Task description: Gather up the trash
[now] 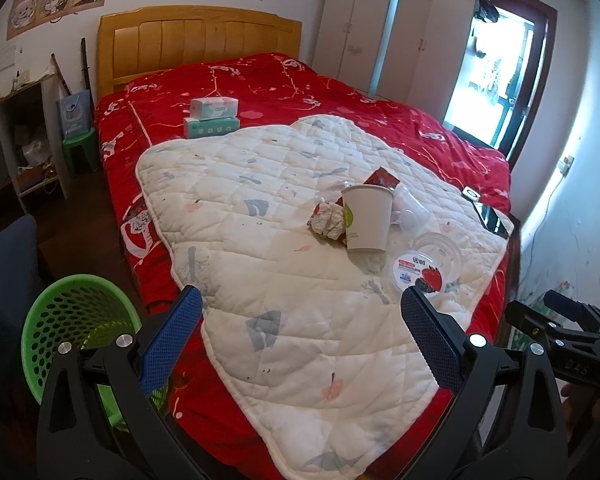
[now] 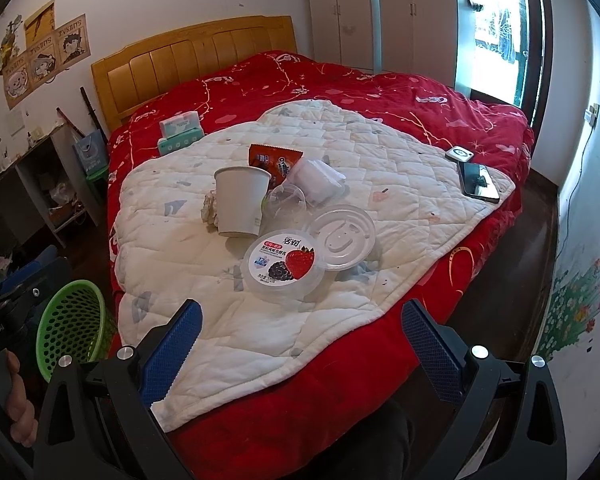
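Paper cup point(image 2: 242, 200) upright on quilted pad point(image 2: 180, 240); perforated green basket point(image 1: 76, 328) beside bed.

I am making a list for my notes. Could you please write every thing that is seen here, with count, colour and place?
paper cup: 1, white, upright on quilt
crumpled paper: 1, white, touching the cup
snack wrapper: 1, red, behind cup
yogurt tub: 1, clear with fruit label, near quilt edge
clear lids: at least 2, beside tub
clear plastic bag: 1, behind lids
tissue packs: 2, teal, stacked near headboard
phone: 1, black, quilt corner
basket: 1, green, floor beside bed
quilt: 1, white, on red bed
left gripper: jaws open
right gripper: jaws open
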### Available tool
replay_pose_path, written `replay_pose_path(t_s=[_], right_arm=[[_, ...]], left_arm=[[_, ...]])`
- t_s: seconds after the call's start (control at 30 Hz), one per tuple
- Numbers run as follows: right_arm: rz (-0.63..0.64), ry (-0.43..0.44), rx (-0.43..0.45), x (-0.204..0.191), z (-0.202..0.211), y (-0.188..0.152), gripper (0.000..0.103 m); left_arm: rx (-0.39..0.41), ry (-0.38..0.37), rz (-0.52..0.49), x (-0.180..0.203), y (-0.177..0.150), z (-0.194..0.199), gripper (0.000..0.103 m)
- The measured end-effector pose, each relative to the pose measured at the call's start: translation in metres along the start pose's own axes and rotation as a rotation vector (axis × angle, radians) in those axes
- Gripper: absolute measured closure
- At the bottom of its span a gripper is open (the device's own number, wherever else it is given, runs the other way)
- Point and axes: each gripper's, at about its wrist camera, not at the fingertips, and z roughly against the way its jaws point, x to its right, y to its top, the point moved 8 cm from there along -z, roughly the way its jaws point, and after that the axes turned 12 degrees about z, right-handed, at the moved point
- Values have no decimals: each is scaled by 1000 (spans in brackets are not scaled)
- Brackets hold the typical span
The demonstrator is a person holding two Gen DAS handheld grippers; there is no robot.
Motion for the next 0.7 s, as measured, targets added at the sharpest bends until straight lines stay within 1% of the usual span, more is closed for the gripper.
replay_pose_path(t_s=[0.7], right_arm=[[1,3,7,-1,2,3,6]], left_arm=[[4,17,24,-5,1,1,5]])
